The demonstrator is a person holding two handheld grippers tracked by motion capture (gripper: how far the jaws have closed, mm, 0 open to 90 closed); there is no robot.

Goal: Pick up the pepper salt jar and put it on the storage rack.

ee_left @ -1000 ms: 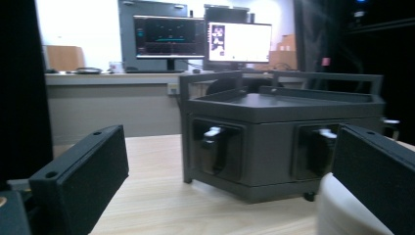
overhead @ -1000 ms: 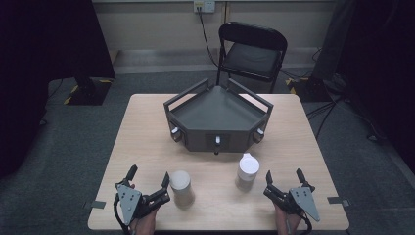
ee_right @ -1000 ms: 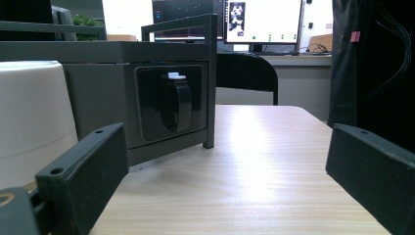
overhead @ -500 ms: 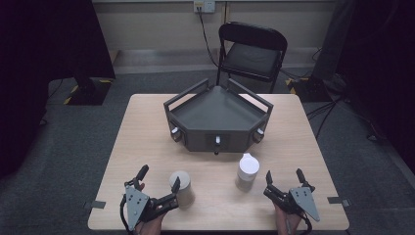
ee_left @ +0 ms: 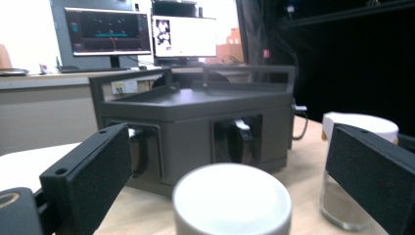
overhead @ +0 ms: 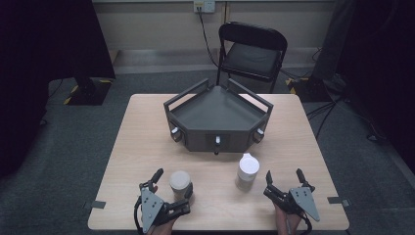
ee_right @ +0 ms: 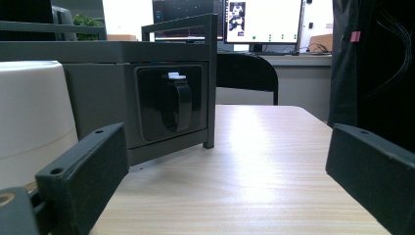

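Note:
A round jar with a pale flat lid [overhead: 180, 182] [ee_left: 232, 203] stands near the table's front edge. My left gripper [overhead: 172, 180] [ee_left: 229, 164] has its jaws on either side of this jar. The jaws have just been closing a little, and the pads still stand apart from the jar. A second jar with a white lid [overhead: 247, 170] [ee_left: 359, 128] [ee_right: 30, 115] stands to the right of it. My right gripper [overhead: 283, 175] [ee_right: 226, 147] rests just right of that jar, open, with nothing between its fingers.
A dark grey angular tray box [overhead: 218, 120] [ee_left: 195, 122] [ee_right: 147, 93] with knobs and a raised rail sits at the middle back of the wooden table [overhead: 147, 142]. A black chair [overhead: 252, 54] stands behind the table. Desks with monitors line the far wall.
My left gripper has shifted right and forward, so that the pale-lidded jar now stands between its jaws. The right gripper and both jars have kept still.

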